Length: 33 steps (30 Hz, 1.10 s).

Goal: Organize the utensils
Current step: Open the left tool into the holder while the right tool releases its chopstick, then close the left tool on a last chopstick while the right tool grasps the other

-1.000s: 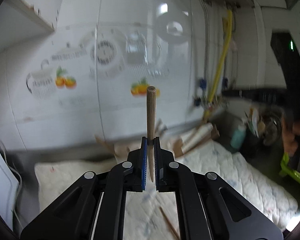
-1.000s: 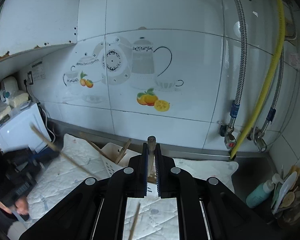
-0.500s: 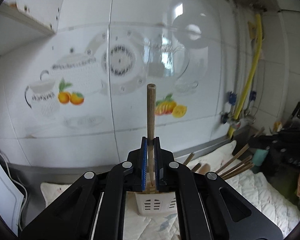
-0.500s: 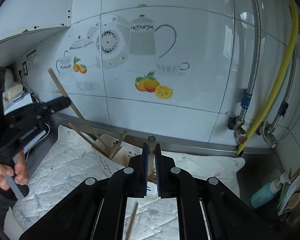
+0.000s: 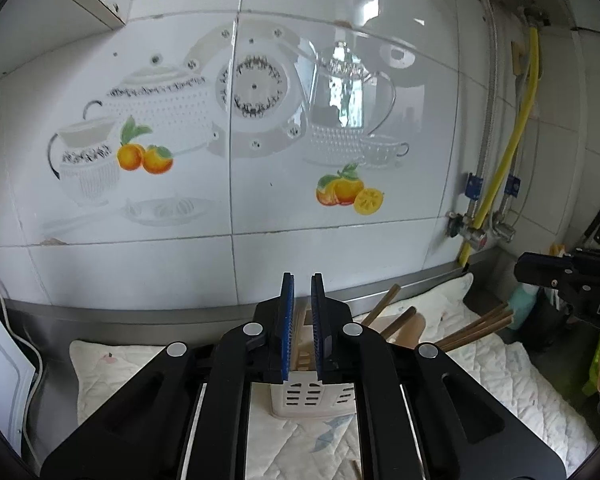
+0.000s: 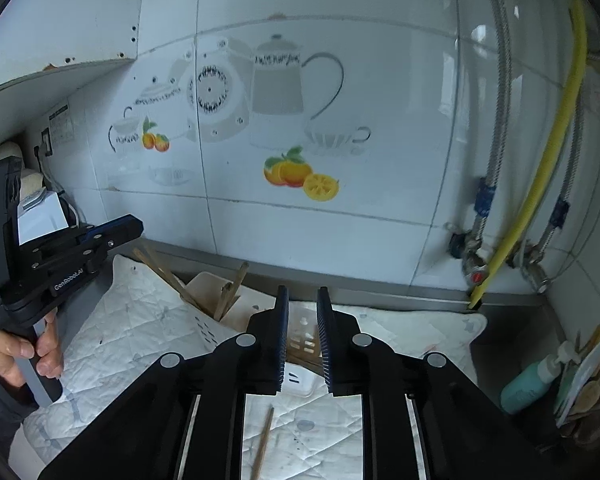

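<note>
Left tool [image 5: 302, 280] and right tool [image 6: 302, 294] both parting, nothing between pads. Cream utensil holder [image 5: 316, 396] stands directly below each tip on quilted tabletop mat [image 6: 132, 320]; loose chopstick [image 6: 262, 444] under right tool; tiled wall [image 5: 236, 248] close ahead

I count two white utensil holders [image 6: 208, 292] [image 6: 304, 340], one loose chopstick [image 6: 262, 444], one teal bottle [image 6: 528, 384], one quilted mat [image 6: 132, 320].

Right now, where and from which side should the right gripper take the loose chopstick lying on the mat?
Take the loose chopstick near the middle of its visible shaft, coming straight down from above. It lies flat on the quilted mat and points almost straight away from the right gripper. The jaws, now opening with nothing between them, would therefore close across its thin width. Its near end is hidden.
</note>
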### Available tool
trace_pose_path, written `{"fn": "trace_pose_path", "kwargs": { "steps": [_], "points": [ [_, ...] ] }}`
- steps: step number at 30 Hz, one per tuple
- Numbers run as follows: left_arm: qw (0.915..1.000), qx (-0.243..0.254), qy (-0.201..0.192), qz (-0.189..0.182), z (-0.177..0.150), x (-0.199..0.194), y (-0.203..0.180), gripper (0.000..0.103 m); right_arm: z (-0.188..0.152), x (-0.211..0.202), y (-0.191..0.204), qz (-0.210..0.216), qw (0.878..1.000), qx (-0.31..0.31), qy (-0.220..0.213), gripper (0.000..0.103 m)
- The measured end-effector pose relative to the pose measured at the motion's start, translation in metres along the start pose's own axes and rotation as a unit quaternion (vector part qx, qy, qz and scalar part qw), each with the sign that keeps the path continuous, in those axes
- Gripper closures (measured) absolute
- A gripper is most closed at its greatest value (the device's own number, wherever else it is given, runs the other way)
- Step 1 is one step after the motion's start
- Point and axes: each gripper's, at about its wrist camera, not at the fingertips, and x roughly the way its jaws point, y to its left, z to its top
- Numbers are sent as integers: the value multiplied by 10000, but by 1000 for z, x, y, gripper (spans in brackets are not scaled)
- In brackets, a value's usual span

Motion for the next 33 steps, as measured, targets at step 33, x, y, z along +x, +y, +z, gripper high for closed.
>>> {"fn": "trace_pose_path", "kwargs": {
  "steps": [33],
  "points": [
    [9894, -718, 1131, -556, -221, -105, -37, 66, -270, -10, 55, 438, 9891, 809, 1151, 87]
  ]
}}
